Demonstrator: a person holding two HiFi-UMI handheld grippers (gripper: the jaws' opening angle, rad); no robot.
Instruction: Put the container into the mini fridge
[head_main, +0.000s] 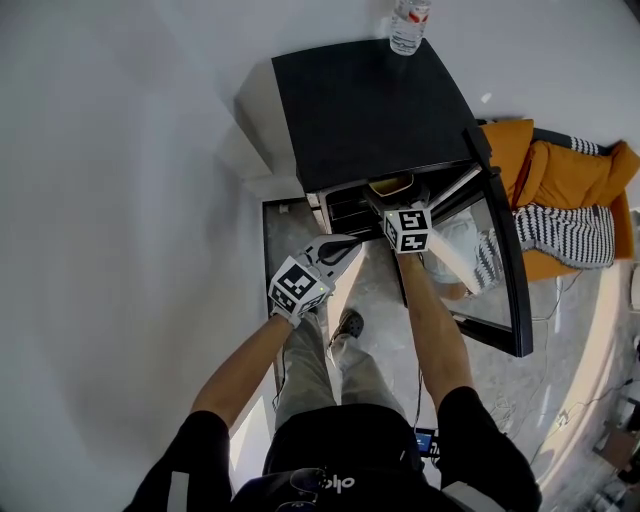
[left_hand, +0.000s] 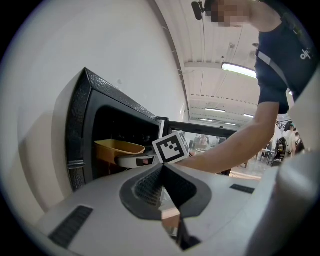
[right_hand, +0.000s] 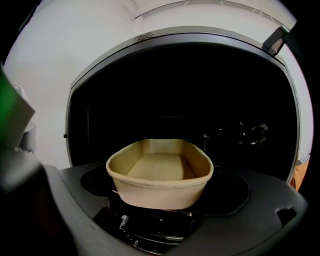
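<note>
A tan oval container (head_main: 392, 185) is at the mouth of the black mini fridge (head_main: 370, 110), and my right gripper (head_main: 393, 200) is shut on its near end. In the right gripper view the container (right_hand: 160, 175) sits empty between the jaws, in front of the fridge's dark interior (right_hand: 180, 85). My left gripper (head_main: 345, 245) hangs lower left of the opening, shut and empty. In its own view the left gripper (left_hand: 162, 170) has its pads pressed together, with the container (left_hand: 117, 149) and the fridge frame (left_hand: 82, 135) beyond.
The fridge door (head_main: 505, 250) stands open to the right. A water bottle (head_main: 408, 25) stands on the fridge's back edge. Orange and striped cloth (head_main: 570, 190) lies to the right of the door. A white wall runs along the left.
</note>
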